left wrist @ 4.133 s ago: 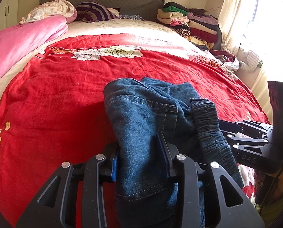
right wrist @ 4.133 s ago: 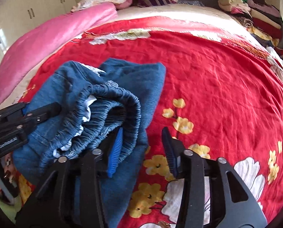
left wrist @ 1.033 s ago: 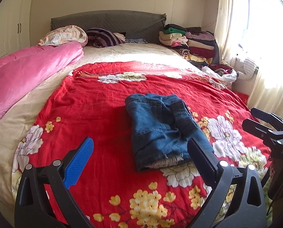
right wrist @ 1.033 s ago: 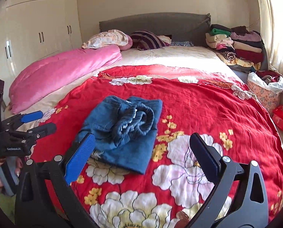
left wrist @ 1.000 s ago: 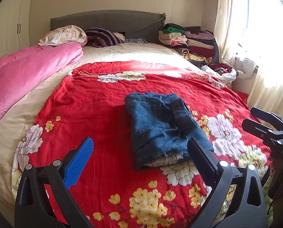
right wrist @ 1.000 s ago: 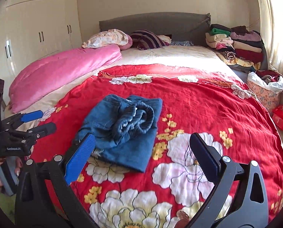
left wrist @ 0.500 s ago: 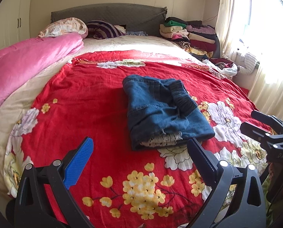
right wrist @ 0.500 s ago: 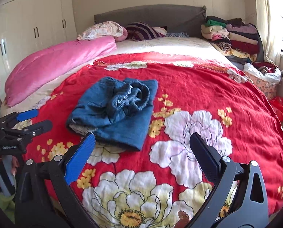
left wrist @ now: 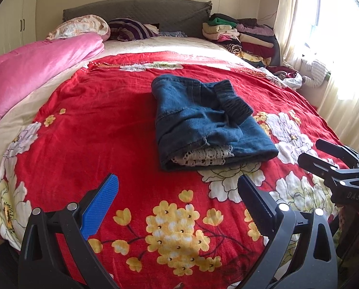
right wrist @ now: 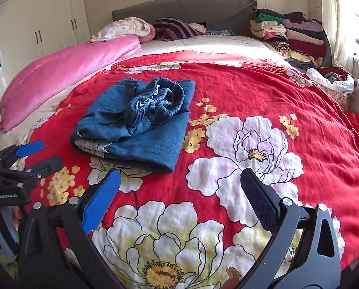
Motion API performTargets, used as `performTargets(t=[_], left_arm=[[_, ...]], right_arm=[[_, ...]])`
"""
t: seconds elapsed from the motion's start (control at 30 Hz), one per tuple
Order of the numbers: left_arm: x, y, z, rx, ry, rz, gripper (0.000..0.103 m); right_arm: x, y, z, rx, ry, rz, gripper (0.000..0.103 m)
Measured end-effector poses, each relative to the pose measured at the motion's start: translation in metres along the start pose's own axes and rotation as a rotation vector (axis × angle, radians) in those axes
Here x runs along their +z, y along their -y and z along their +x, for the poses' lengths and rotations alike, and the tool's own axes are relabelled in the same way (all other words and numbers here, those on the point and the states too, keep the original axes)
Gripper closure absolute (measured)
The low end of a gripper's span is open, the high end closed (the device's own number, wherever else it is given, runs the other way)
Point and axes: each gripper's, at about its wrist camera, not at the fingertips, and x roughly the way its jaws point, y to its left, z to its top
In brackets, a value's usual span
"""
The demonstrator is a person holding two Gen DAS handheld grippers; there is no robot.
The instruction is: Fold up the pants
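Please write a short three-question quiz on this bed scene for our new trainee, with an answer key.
1. True or false: the left gripper is shut on the folded jeans.
2. Multiple choice: where do the jeans lie? A) on the pink quilt; B) on the red floral blanket; C) on the stack of folded clothes.
3. Fill in: pale ______ trim shows at the near open edge of the folded jeans.

Key
1. False: both it and the right gripper are open and apart from the jeans.
2. B.
3. Lace.
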Motion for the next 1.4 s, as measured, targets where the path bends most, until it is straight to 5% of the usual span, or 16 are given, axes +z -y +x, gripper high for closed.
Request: performTargets(t=[1.4], left_arm=[[0.004,-0.012,0.001,0.028,-0.012,-0.047,0.004]], right_arm=[[-0.002,-0.011,0.001,-0.014,0.008,-0.012,0.009]])
